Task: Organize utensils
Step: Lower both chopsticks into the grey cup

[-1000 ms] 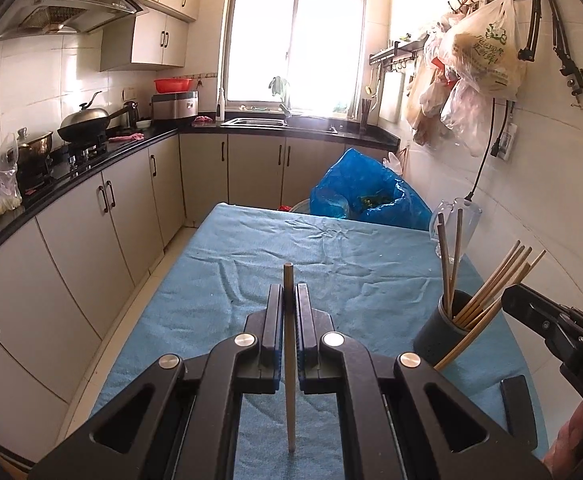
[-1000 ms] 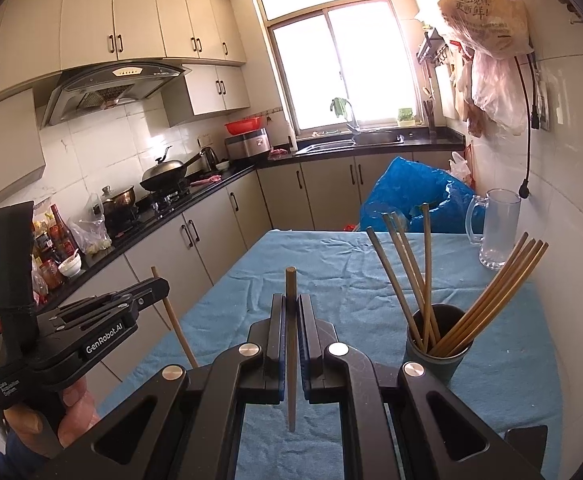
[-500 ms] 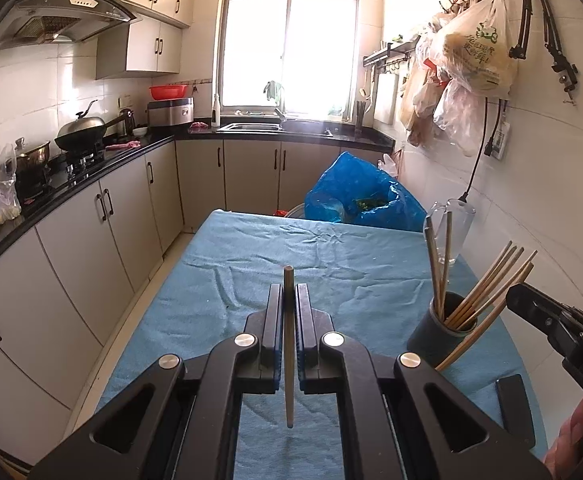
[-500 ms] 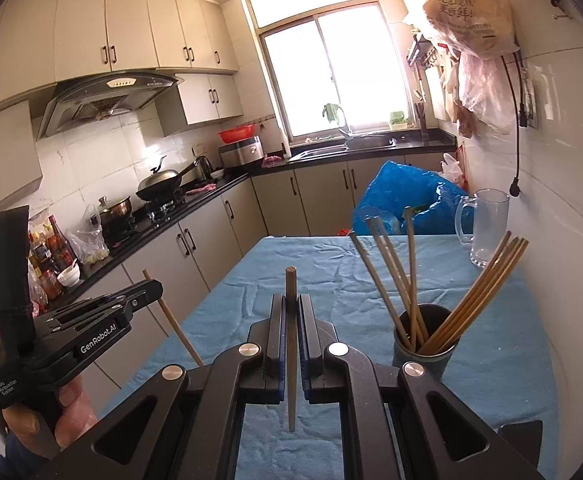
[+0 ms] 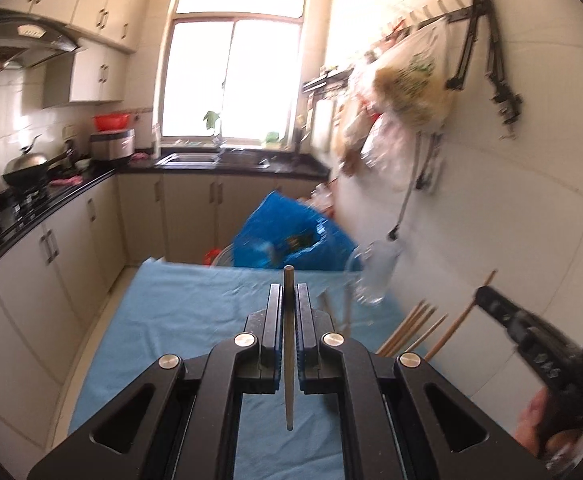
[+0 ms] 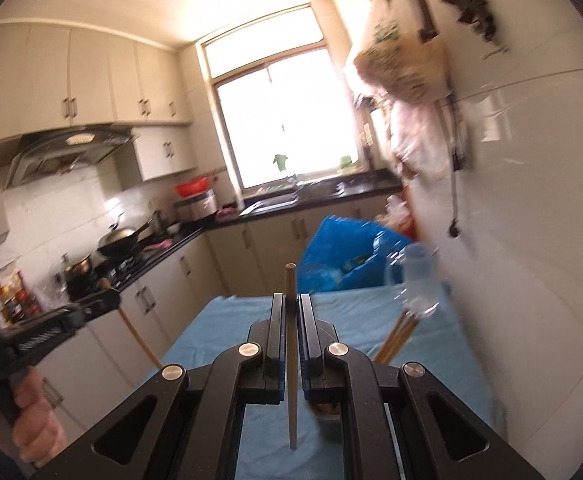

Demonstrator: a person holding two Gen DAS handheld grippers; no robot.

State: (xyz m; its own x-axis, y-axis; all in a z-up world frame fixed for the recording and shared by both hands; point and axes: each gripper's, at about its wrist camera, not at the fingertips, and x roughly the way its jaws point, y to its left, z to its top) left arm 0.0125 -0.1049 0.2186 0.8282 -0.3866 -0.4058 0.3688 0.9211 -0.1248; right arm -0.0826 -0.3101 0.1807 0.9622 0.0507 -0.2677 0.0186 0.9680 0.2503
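Left wrist view, both jaws clamped on a chopstick [image 5: 289,344], grippers raised since earlier, holder now hidden

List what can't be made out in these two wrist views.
- Dark utensil cup: left wrist view, hidden behind the left gripper; only the wooden chopsticks in it show.
- Same cup, right wrist view: behind the right gripper.
- Clear glass mug: motion-blurred, contents unreadable.
- Lower end of the wooden chopstick in the left gripper: right wrist view, goes behind the right gripper's body.
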